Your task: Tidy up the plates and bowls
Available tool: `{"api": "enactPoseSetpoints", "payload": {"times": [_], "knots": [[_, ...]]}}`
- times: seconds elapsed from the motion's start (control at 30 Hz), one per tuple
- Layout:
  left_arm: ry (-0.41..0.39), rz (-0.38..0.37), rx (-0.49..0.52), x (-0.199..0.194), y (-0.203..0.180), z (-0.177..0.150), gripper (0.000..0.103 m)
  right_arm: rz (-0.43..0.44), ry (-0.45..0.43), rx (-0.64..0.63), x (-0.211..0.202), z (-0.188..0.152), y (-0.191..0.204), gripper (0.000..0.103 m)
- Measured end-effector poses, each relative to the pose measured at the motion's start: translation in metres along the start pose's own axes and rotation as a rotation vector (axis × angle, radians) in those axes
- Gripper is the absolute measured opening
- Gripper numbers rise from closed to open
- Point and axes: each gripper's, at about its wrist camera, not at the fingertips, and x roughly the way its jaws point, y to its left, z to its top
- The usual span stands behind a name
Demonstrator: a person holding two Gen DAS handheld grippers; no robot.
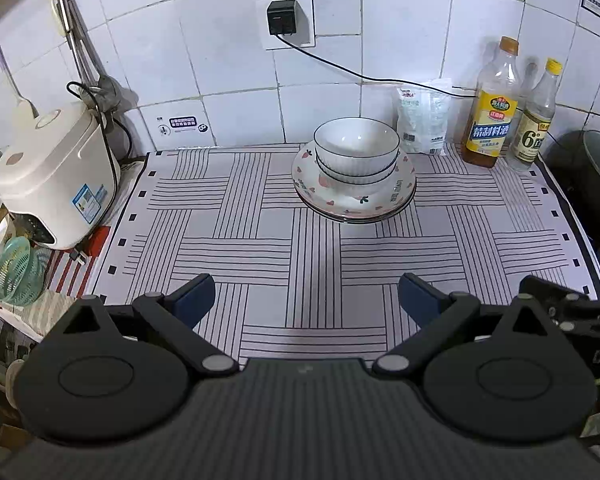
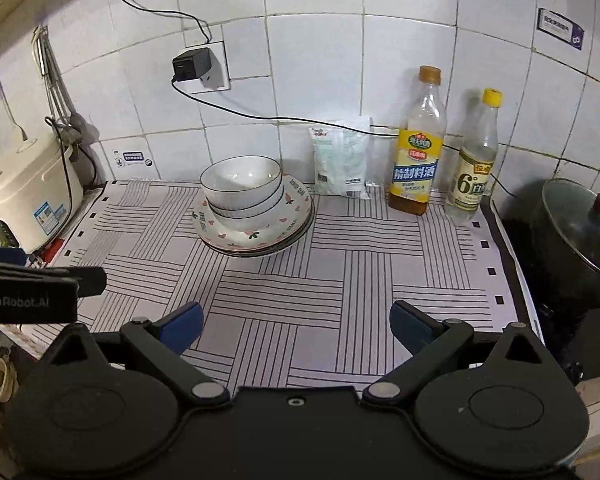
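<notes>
Both the left claw (image 1: 306, 300) and right claw (image 2: 296, 328) gape wide and empty above the bench (image 1: 300, 256); nested bowls (image 1: 356, 148) sit on stacked plates (image 1: 354, 200) near the back wall

The bowls (image 1: 356, 148) were white with a thin dark rim and ribbed sides, nested upright one inside another, the top one empty. They sat on the plates (image 1: 354, 196), toward the back of them. The plates were stacked flat; the top one was white with pink hearts and small dark marks around its border, and dark-edged rims showed beneath it. The whole stack stood on the striped cloth (image 1: 260, 248) near its back edge, right of centre in the left view, well away from the front edge.
</notes>
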Motion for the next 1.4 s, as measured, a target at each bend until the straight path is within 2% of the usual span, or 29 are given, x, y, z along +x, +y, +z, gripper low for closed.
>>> {"api": "enactPoseSetpoints", "payload": {"times": [0.23, 0.37, 0.67, 1.1, 1.4], "knots": [[-0.060, -0.009, -0.031, -0.003, 0.002, -0.006, 0.099, -0.010, -0.013, 0.004, -0.003, -0.004, -0.001, 0.101], [-0.052, 0.004, -0.045, -0.001, 0.002, -0.006, 0.099, 0.002, -0.007, 0.019, -0.001, -0.006, -0.001, 0.101], [-0.046, 0.052, -0.013, 0.005, -0.002, -0.014, 0.099, -0.039, -0.028, -0.014, -0.002, -0.010, 0.004, 0.101], [-0.060, 0.062, -0.030, 0.005, -0.001, -0.020, 0.099, -0.050, -0.046, -0.014, -0.005, -0.012, -0.003, 0.101], [-0.064, 0.040, -0.031, 0.005, -0.003, -0.018, 0.099, -0.054, -0.043, -0.004, -0.003, -0.012, -0.005, 0.101]]}}
